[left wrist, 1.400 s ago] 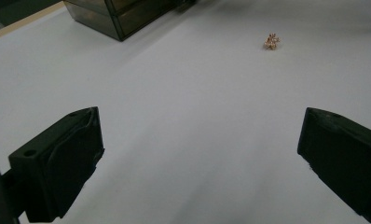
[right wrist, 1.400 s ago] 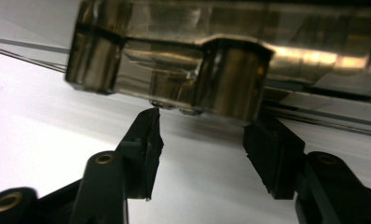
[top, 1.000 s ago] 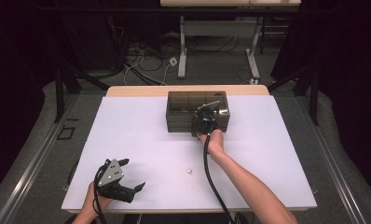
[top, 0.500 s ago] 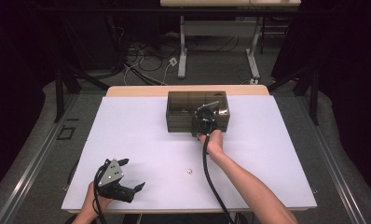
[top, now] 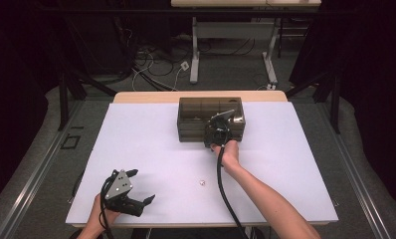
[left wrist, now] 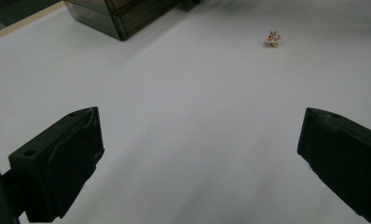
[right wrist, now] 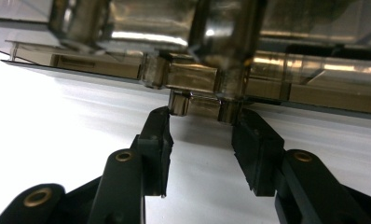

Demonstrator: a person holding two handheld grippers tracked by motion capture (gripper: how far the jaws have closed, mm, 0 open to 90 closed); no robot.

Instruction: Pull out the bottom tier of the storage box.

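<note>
Your right tool (top: 217, 133) sits at the near face of the smoky transparent drawer box (top: 196, 107), which stands at the far middle of the white desk (top: 295, 164). In the right gripper view its jaws are narrow, set either side of the lowest drawer's small handle (right wrist: 200, 101); their tips meet its ends, though whether the pads press on it cannot be told. Your left tool (top: 134, 191) rests at the near left corner of the desk, jaws spread wide with nothing between them. A small sparkly trinket (top: 201, 182) lies alone on the desk between your hands, well apart from both tools.
</note>
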